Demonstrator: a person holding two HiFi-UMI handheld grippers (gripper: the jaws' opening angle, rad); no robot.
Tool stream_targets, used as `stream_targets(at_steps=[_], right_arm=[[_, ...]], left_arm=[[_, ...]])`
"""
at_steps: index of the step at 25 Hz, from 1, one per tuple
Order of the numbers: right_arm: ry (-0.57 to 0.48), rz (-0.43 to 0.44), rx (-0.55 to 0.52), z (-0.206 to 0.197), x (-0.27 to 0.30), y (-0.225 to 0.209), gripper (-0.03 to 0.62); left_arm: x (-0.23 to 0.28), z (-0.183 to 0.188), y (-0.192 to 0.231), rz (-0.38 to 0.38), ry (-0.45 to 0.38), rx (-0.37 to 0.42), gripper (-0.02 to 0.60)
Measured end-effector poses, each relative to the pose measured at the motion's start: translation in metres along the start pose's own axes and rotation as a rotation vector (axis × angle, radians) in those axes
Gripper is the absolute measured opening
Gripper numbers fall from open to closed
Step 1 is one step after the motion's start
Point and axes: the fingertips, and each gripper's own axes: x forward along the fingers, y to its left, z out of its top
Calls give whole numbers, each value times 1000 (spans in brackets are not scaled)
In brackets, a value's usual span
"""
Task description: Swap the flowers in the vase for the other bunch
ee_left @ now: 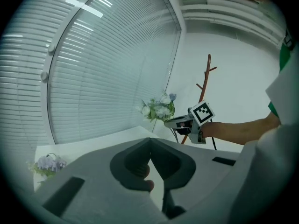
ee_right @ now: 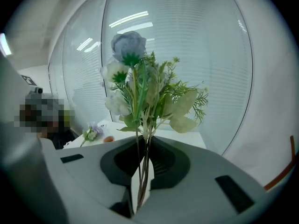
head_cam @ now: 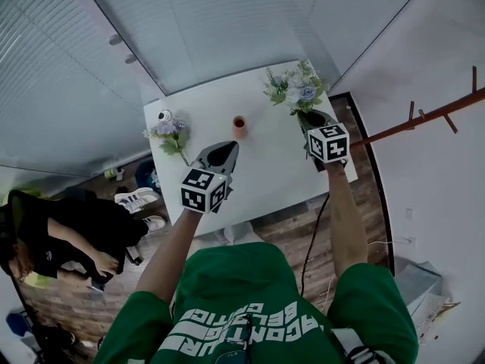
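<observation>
Table (head_cam: 265, 165): white, bearing the vase and one bunch
Right gripper (ee_right: 142, 171): clamped on the stems of the white-and-blue bunch, held above the table's far right corner
Left gripper (ee_left: 150, 141): jaws pressed together at the tips with nothing between them, above the table's near side
White-and-blue bunch (head_cam: 295, 89): upright in the right gripper (stems run down between its jaws), well apart from the vase
Purple bunch (head_cam: 168, 130): lying on the table's left end
Vase (head_cam: 239, 125): small, orange, upright between the two bunches
</observation>
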Motion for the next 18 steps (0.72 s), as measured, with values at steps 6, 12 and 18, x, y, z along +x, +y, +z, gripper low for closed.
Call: stream_targets(at_steps=[6,12,18], right_arm=[[-208,3,-39,83,-36,29,31],[-241,25,-56,98,-41,59,31],[-285,78,-51,108,-42,86,31]], left_arm=[[-26,14,3,11,-49,17,8],[-45,5,9,31,-60,7,8],[-60,4,9,64,-73,2,8]])
